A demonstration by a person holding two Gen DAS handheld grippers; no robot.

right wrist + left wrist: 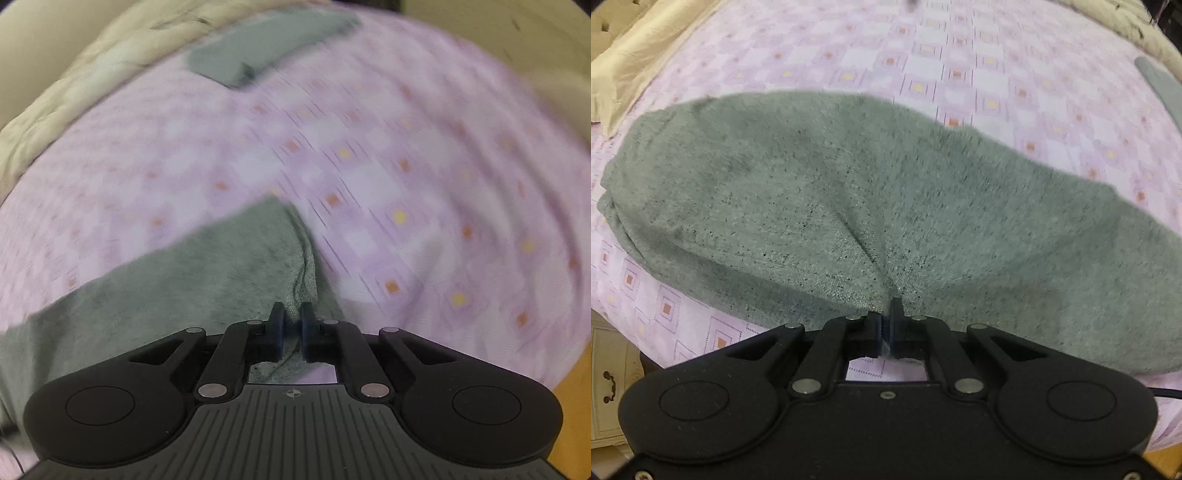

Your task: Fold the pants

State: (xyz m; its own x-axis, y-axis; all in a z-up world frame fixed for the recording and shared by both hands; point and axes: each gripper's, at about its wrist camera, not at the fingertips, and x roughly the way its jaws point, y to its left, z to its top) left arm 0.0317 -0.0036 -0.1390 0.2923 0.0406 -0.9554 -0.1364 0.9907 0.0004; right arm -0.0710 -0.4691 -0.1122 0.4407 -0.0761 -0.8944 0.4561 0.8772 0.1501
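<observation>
Black left gripper (885, 317) fills the bottom of its view, jaws clamped on a pinched ridge of the grey pants (871, 206), which spread across the frame's centre over the pink patterned bedsheet (960, 66). Right gripper (292, 321), low in its blurred view, has its jaws clamped on the pants' edge; another grey folded garment (258, 48) lies upper left

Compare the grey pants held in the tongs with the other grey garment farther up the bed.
The pants lie spread wide and loose, pinched by the left tongs and right tongs; the other grey garment is a compact folded bundle, untouched. Both are grey and lie on the pink patterned bedspread.
</observation>
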